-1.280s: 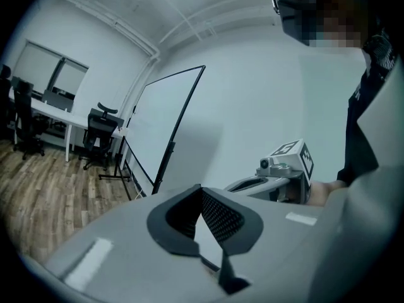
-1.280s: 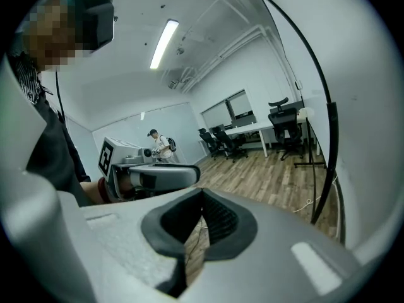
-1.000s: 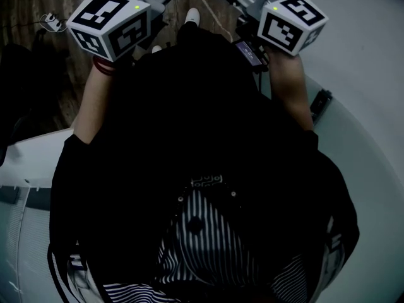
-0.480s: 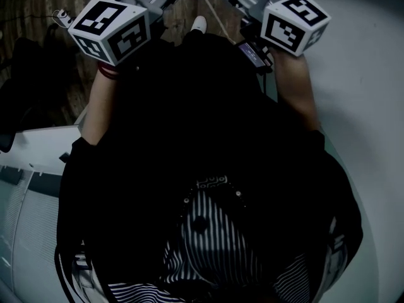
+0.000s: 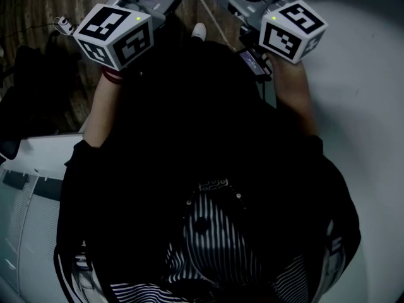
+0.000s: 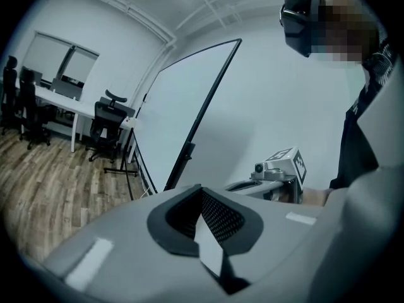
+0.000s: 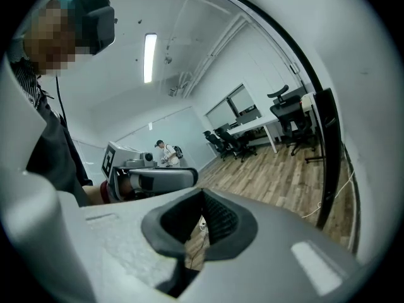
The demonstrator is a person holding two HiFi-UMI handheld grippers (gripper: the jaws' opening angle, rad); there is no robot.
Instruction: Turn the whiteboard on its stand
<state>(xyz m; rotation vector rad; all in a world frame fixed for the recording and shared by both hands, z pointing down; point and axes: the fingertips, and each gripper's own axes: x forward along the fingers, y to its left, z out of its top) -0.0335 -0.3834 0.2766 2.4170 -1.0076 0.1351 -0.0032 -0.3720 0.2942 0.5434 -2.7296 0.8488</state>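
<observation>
Since a second ago, both grippers have shifted only slightly in the head view and nothing has been taken up.
Left gripper: jaws together, empty.
Right gripper: jaws together, empty.
Whiteboard is upright on its stand, close beside the person, with neither gripper touching it.
Probably no turning is under way, though the head view is dim.
Containers: none in view.
</observation>
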